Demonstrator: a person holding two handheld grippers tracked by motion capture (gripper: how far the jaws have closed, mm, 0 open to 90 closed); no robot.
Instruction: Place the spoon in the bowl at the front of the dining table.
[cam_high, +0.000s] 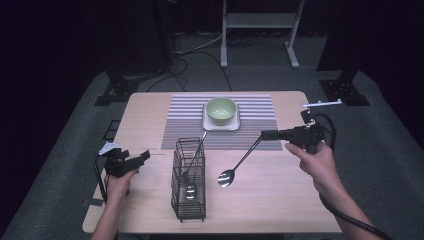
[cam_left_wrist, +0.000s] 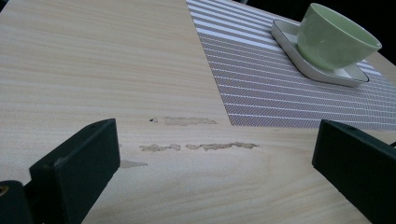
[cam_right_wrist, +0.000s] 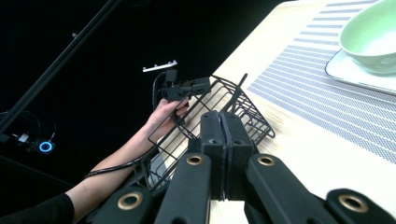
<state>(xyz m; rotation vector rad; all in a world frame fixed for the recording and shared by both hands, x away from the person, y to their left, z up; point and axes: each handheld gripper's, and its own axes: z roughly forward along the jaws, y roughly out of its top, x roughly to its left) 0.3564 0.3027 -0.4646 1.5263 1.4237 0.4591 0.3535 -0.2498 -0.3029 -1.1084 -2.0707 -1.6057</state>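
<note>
- The worktop was pale wood-grain laminate with rounded corners; a grey-and-white striped woven placemat lay toward its far edge.
- A glossy pale-green round bowl sat on a white square plate with rounded corners, on the placemat.
- A black wire basket, rectangular and open-meshed, stood upright near the middle of the worktop, toward the near edge; a polished metal utensil leaned inside it.
- The right gripper was fully closed on the thin dark handle of a spoon, whose shiny oval bowl hung low just right of the basket.
- The left gripper rested near the left edge, jaws wide apart and holding nothing.
- The left gripper view added scuffed patches in the worktop surface between the jaws, and the placemat's fine weave.
- The right gripper view showed the matte black jaws pressed together, brass-coloured pivot pins, and the left hand beyond the basket; the spoon itself was hidden there.
</note>
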